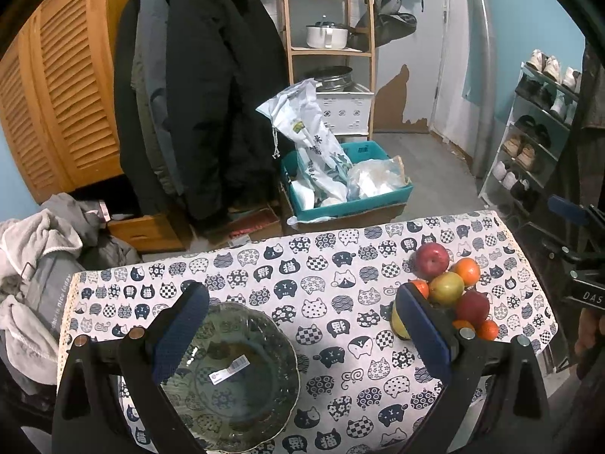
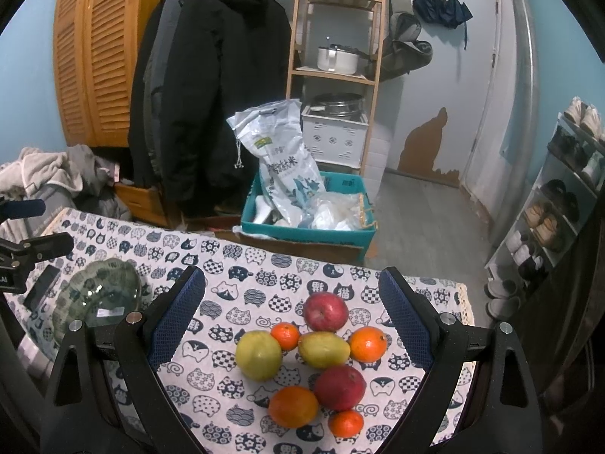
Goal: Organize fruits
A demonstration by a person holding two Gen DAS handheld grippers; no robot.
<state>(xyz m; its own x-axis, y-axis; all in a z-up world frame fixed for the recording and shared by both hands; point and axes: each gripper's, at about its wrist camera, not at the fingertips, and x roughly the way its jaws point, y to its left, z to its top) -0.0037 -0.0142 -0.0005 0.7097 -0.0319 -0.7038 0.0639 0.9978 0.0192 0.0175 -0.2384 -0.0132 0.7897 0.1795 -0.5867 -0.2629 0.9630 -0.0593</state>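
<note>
— Eight fruits sit in one tight cluster near the right edge of the table (image 2: pixel 242 265), and nothing is lifted yet. Which would you take first?

— One from the outside of the pile. The red apple (image 2: pixel 326 311) at the far side looks easiest: it has open cloth behind it, so the fingers can straddle it without nudging its neighbours.

— And the right tongs (image 2: pixel 291 317)?

— Spread wide and empty, hovering above the cluster. In the right wrist view that apple lies almost midway between the two blue pads, with the small orange (image 2: pixel 286 336) and the green pear (image 2: pixel 323 349) just nearer the camera.

— So what makes a good grasp here?

— I'd come straight down, close across the apple's widest part, and lift before travelling, since round fruit touching each other will likely roll if bumped.

— Where does it go?

— Probably the glass plate (image 1: pixel 280 378), empty, near the left front of the table. The left tongs (image 1: pixel 302 302) hang over it, also wide apart and holding nothing, the left pad above the plate's rim, the right pad in front of the fruit pile.
</note>
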